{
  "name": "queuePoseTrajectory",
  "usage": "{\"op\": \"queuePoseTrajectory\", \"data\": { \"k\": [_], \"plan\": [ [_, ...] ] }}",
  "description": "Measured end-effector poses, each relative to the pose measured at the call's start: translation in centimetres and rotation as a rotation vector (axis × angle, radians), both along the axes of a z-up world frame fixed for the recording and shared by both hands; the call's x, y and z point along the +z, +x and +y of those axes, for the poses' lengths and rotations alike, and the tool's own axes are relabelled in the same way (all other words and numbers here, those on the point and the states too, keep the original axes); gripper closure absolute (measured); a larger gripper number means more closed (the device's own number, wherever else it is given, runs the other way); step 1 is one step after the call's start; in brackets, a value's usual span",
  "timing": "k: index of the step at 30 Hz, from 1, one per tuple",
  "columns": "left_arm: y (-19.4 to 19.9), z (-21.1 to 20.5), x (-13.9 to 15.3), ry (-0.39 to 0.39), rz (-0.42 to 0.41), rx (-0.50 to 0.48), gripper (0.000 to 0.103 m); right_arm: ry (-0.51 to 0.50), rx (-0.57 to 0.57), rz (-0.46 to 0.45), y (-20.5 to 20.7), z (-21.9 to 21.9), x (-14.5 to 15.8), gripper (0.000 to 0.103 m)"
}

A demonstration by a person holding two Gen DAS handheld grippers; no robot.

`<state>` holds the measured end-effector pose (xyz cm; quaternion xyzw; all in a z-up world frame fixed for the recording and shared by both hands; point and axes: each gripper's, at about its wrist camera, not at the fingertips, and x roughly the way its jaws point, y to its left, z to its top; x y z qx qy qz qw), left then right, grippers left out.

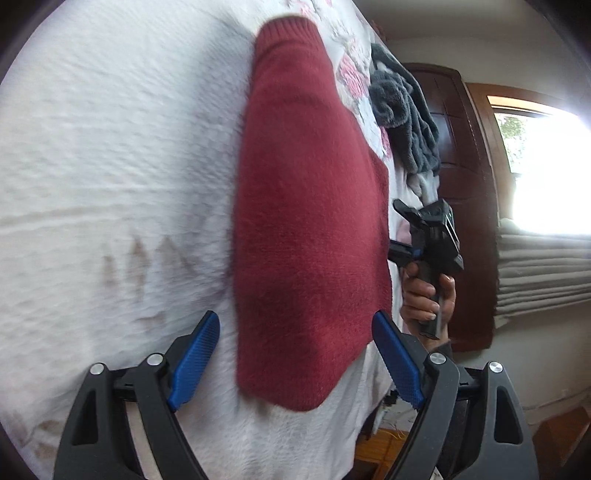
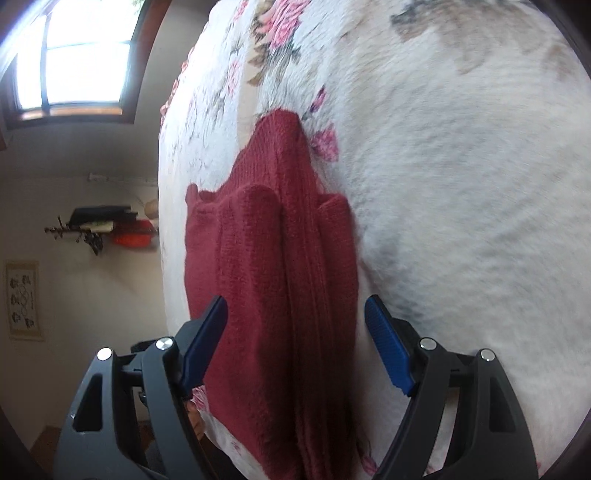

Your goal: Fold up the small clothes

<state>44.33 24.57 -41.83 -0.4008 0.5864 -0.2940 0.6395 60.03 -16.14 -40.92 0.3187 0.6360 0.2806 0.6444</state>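
A dark red knitted sweater (image 1: 310,221) lies folded into a long narrow stack on a white fluffy blanket (image 1: 110,166). My left gripper (image 1: 295,354) is open, its blue pads on either side of the sweater's near end, holding nothing. In the left wrist view the right gripper (image 1: 406,232) shows beyond the sweater's right edge, held by a hand (image 1: 428,299). In the right wrist view the sweater (image 2: 280,280) shows stacked layers and a folded sleeve. My right gripper (image 2: 295,332) is open around its near end.
The blanket carries a pink flower print (image 2: 280,29) toward its far part. A grey fluffy garment (image 1: 402,110) lies heaped at the bed's edge. A dark wooden door (image 1: 461,166), a bright window (image 1: 543,162) and a wall shelf (image 2: 107,225) stand beyond the bed.
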Motion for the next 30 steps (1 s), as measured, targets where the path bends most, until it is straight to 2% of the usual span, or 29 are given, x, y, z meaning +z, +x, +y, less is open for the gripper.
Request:
{"op": "queuePoseTrajectory", "data": {
  "k": [6, 10, 14, 17, 18, 19, 21, 23, 25, 30],
  "plan": [
    [0.4, -2.8, -0.4, -0.017, 0.011, -0.089, 0.018, 0.045, 0.056, -0.015, 1.5, 1.7, -1.0, 0.027],
    [1.0, -3.5, -0.9, -0.029, 0.031, -0.094, 0.019, 0.087, 0.091, -0.036, 2.6, 3.0, -1.5, 0.027],
    [0.8, -4.0, -0.7, 0.005, 0.043, -0.066, 0.021, 0.123, 0.101, -0.059, 3.0, 4.4, -1.6, 0.028],
    [0.8, -4.2, -0.7, 0.044, 0.066, -0.049, 0.038, 0.100, 0.096, -0.063, 2.9, 5.0, -1.8, 0.051],
    [0.6, -4.1, -0.7, 0.055, 0.080, -0.037, 0.047, 0.101, 0.089, -0.059, 2.8, 5.0, -2.0, 0.063],
    [0.5, -4.0, -0.7, 0.055, 0.085, -0.029, 0.050, 0.103, 0.081, -0.060, 2.7, 5.0, -2.0, 0.067],
    [0.4, -4.1, -0.3, 0.063, 0.078, -0.024, 0.063, 0.097, 0.068, -0.079, 2.4, 4.9, -1.4, 0.071],
    [0.3, -4.1, 0.4, 0.090, 0.043, -0.031, 0.069, 0.096, 0.057, -0.098, 2.0, 4.9, -0.7, 0.073],
    [0.2, -4.5, 1.5, 0.118, 0.006, -0.038, 0.071, 0.100, 0.046, -0.114, 1.7, 5.1, 0.3, 0.074],
    [-0.7, -3.2, 4.4, 0.119, -0.033, -0.019, 0.074, 0.105, 0.038, -0.154, 0.4, 6.3, 3.3, 0.075]
  ]
}}
